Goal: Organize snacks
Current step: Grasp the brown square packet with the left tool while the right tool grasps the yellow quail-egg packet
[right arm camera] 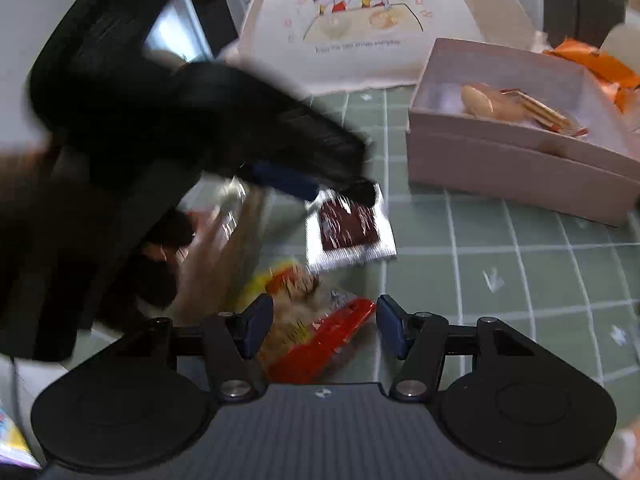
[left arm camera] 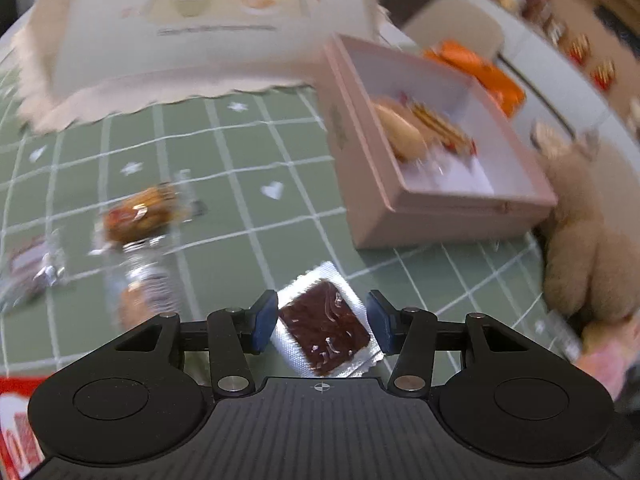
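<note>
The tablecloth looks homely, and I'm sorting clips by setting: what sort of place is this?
Probably a home dining table: a green checked tablecloth, a mesh food cover with cartoon children, and a plush bear beside the pink box.

green checked tablecloth (left arm camera: 256, 152) | on it: pink box (left arm camera: 440, 216), brown-centred silver packet (left arm camera: 326, 322), wrapped snacks (left arm camera: 138, 216)

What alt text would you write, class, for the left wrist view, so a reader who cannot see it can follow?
The left gripper has its blue pads on either side of a silver-edged brown snack packet above a green checked tablecloth. To the right sits an open pink box with snacks inside; more wrapped snacks lie blurred at left.
</note>
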`<action>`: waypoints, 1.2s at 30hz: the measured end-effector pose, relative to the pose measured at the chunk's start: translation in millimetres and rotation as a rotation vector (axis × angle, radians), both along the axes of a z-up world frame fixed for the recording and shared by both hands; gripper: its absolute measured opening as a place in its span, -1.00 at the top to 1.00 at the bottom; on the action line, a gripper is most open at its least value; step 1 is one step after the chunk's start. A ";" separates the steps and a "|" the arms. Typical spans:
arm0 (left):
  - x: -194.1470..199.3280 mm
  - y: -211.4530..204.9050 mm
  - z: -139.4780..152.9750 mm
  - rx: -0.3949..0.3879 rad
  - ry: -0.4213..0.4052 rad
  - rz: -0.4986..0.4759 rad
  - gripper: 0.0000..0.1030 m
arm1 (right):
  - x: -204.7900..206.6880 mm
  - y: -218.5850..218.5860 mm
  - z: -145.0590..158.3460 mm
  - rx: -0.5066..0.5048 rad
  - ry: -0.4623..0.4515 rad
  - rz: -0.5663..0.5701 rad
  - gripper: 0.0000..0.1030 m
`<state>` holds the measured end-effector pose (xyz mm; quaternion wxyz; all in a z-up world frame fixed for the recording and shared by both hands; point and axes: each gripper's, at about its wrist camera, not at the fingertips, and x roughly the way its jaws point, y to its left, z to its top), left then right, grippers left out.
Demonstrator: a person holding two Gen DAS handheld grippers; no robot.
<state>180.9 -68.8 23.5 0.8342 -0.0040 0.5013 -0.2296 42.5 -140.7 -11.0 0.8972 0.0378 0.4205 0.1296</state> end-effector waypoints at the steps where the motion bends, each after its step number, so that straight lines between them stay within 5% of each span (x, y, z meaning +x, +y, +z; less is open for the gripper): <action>1: -3.2 -9.0 -1.6 0.046 -0.037 -0.032 -0.04 | -5.7 -0.8 -0.6 -0.014 -0.011 -0.009 -0.12; 4: -14.3 -24.7 -4.5 0.146 -0.107 -0.116 -0.04 | -20.4 -15.8 0.7 -0.054 0.001 -0.074 -0.12; 7: -30.1 -25.9 -4.8 0.155 -0.122 -0.206 -0.05 | -34.1 -36.7 0.5 -0.132 0.001 -0.147 -0.12; 10: -50.9 -10.4 -4.3 0.153 -0.123 -0.264 -0.06 | -48.9 -53.1 6.7 -0.109 -0.009 -0.141 -0.13; 13: -59.4 16.7 -1.4 0.132 -0.114 -0.195 -0.03 | -55.4 -50.0 15.1 -0.086 -0.029 -0.073 -0.24; 17: -61.4 63.4 3.1 0.020 -0.075 -0.023 0.37 | -47.3 -12.0 21.9 -0.081 -0.081 0.050 -0.28; 25: -65.3 96.5 10.9 -0.059 -0.026 0.075 0.39 | -7.8 41.6 2.5 -0.144 -0.065 0.224 -0.29; 27: -63.2 94.3 12.8 -0.081 -0.012 0.080 0.37 | -9.6 33.0 0.5 -0.142 -0.030 0.199 -0.06; 36: -65.1 18.5 -2.6 0.103 -0.070 0.008 0.33 | -47.3 -50.0 2.8 -0.094 0.016 -0.171 -0.12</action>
